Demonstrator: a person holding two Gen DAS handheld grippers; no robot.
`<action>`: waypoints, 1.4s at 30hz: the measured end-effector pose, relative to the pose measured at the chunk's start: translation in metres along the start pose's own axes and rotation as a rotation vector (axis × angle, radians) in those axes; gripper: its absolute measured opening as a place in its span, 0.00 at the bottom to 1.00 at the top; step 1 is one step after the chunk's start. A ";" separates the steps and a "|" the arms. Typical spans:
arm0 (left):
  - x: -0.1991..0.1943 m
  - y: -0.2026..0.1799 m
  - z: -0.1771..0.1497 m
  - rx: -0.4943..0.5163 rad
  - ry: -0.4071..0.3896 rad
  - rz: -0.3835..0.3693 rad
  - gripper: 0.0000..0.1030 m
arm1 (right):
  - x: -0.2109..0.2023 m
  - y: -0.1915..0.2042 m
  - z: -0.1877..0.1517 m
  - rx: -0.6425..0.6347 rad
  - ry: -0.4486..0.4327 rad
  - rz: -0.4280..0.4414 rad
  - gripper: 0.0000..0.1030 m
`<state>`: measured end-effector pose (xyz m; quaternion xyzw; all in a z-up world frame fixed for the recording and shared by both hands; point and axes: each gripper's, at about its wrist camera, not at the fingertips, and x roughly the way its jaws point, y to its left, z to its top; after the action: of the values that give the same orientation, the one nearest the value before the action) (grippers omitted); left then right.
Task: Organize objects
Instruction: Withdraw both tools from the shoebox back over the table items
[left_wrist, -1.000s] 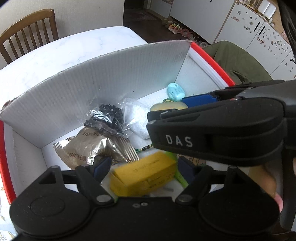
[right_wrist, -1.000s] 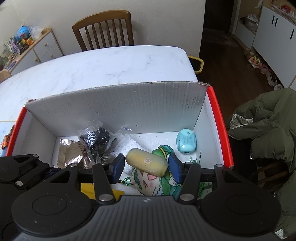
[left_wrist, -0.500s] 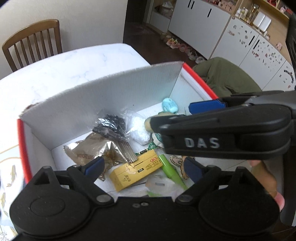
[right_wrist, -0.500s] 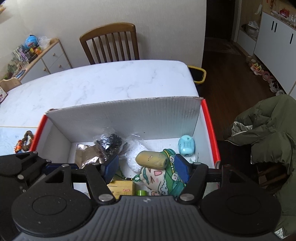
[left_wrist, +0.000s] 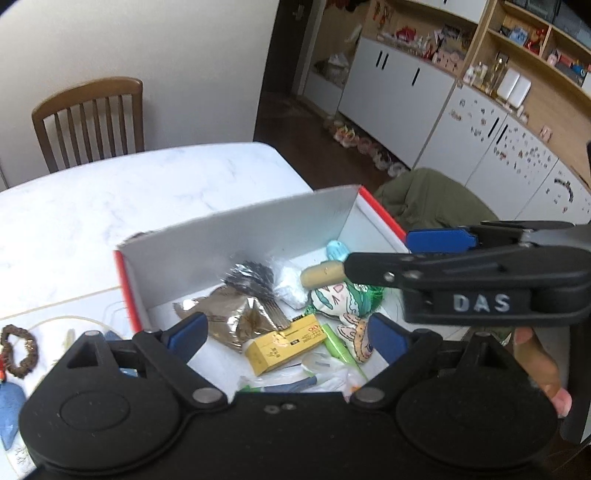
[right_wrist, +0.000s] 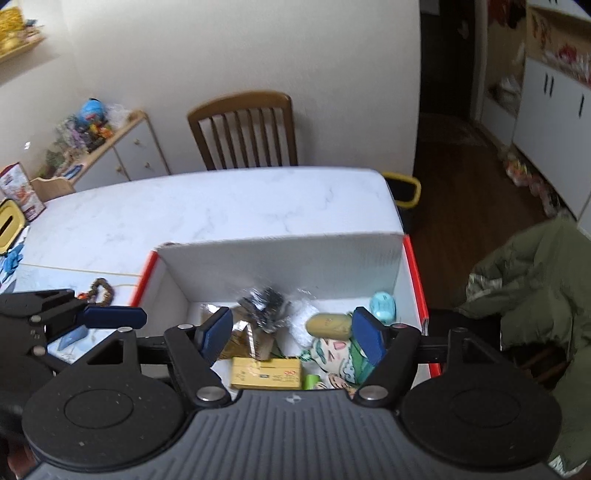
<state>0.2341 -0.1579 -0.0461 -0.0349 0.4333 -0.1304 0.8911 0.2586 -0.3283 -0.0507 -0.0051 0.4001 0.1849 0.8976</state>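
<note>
With both grippers held above the box (right_wrist: 280, 254), nothing is gripped: left gripper (left_wrist: 286, 334) fingers are spread wide and empty, right gripper (right_wrist: 291, 336) likewise. Items are piled inside: yellow carton (left_wrist: 286, 345), foil packet (left_wrist: 225, 317), tan tube (left_wrist: 321, 273), plush (left_wrist: 340, 299), blue toy (right_wrist: 384, 308). A bead bracelet (left_wrist: 18, 354) is left on the table (left_wrist: 110, 206), left of the box. Likely next pick is judged to be the bracelet; it should be approached low by the left gripper, pinched across the loop, and the box wall cleared.
</note>
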 end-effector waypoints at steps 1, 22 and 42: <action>-0.005 0.002 -0.001 0.002 -0.014 0.006 0.91 | -0.005 0.003 -0.001 -0.011 -0.014 0.005 0.73; -0.100 0.088 -0.031 -0.018 -0.164 0.060 0.99 | -0.046 0.090 -0.014 0.001 -0.154 0.110 0.86; -0.114 0.231 -0.073 -0.149 -0.175 0.217 1.00 | 0.017 0.213 -0.018 -0.068 -0.108 0.113 0.92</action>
<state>0.1560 0.0987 -0.0451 -0.0652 0.3636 0.0027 0.9293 0.1844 -0.1274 -0.0458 -0.0028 0.3444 0.2488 0.9053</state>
